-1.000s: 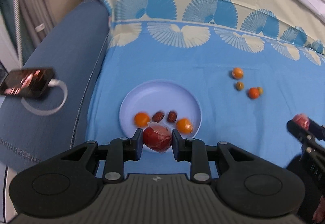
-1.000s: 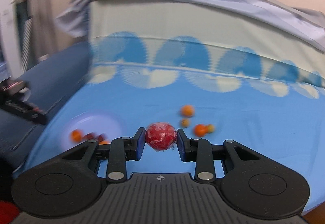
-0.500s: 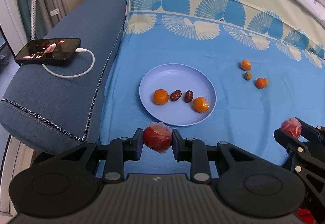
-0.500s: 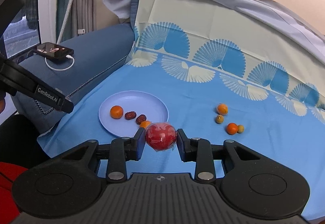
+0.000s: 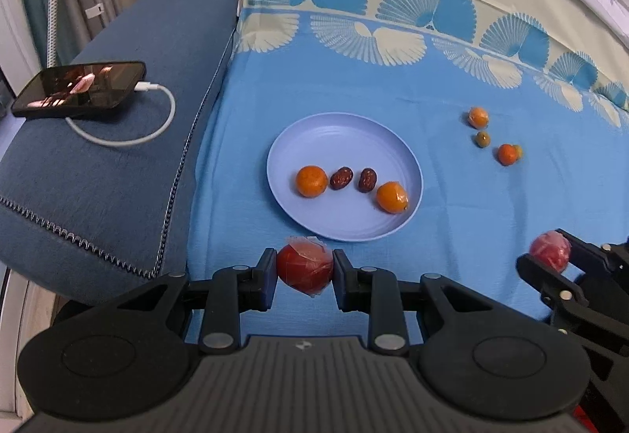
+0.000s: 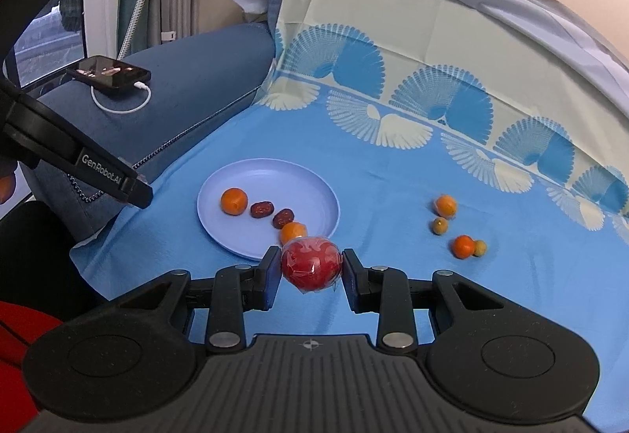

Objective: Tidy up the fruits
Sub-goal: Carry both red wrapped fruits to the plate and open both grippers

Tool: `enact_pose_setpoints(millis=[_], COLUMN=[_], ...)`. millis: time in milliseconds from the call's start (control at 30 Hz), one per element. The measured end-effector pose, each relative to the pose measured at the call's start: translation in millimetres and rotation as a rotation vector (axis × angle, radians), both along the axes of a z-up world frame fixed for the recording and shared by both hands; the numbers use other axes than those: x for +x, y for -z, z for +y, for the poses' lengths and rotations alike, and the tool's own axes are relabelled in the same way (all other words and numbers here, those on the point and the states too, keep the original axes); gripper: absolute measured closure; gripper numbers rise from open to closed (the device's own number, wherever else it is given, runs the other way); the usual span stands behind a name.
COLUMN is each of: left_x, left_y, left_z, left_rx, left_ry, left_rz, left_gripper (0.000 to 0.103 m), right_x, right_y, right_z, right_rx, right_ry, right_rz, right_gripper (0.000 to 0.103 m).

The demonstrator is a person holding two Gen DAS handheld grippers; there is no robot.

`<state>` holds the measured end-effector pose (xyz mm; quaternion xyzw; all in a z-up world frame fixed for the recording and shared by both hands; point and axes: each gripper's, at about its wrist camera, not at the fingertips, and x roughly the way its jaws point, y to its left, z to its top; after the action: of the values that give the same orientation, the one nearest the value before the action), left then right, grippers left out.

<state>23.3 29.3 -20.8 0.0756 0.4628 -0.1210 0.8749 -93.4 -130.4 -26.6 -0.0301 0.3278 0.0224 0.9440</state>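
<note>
My left gripper (image 5: 304,270) is shut on a plastic-wrapped red fruit (image 5: 304,268), held just in front of the near rim of a light blue plate (image 5: 342,134). The plate holds two oranges (image 5: 311,180) and two brown dates (image 5: 340,178). My right gripper (image 6: 311,268) is shut on a second wrapped red fruit (image 6: 311,263), near the plate's (image 6: 251,173) right front rim; it also shows in the left wrist view (image 5: 550,256). Several small orange and green fruits (image 5: 506,154) lie on the blue cloth to the right (image 6: 463,246).
A dark phone (image 5: 78,89) with a white charging cable lies on the blue sofa arm (image 5: 118,166) at the left. The blue patterned cloth (image 5: 393,79) covers the seat and rises up the backrest behind. A window and curtain (image 6: 70,0) stand at far left.
Both grippers have pulled back and risen with their red fruits still held. The left gripper's fruit was over the plate's near rim and is now in front of it.
</note>
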Motion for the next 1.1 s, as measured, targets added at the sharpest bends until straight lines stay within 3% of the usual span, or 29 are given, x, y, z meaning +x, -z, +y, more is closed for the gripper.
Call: enact_pose_setpoints(millis=[333, 867, 1100], left_x=[42, 135, 157], left_y=[13, 77, 93], left_z=[-3, -26, -37], left_rx=[-0.015, 0.054, 0.08], left_ry=[-0.021, 0.006, 0.022], left_rz=[0.032, 0.131, 0.132], left_gripper=[0.071, 0.071, 0.071], right_x=[47, 137, 161], right_y=[15, 73, 91], right_z=[13, 14, 15], right_rx=[0.003, 0.027, 0.03], right_ry=[-0.057, -0.11, -0.137], right_rz=[0.044, 0.157, 0.186], right_gripper=[0.068, 0.068, 0.068])
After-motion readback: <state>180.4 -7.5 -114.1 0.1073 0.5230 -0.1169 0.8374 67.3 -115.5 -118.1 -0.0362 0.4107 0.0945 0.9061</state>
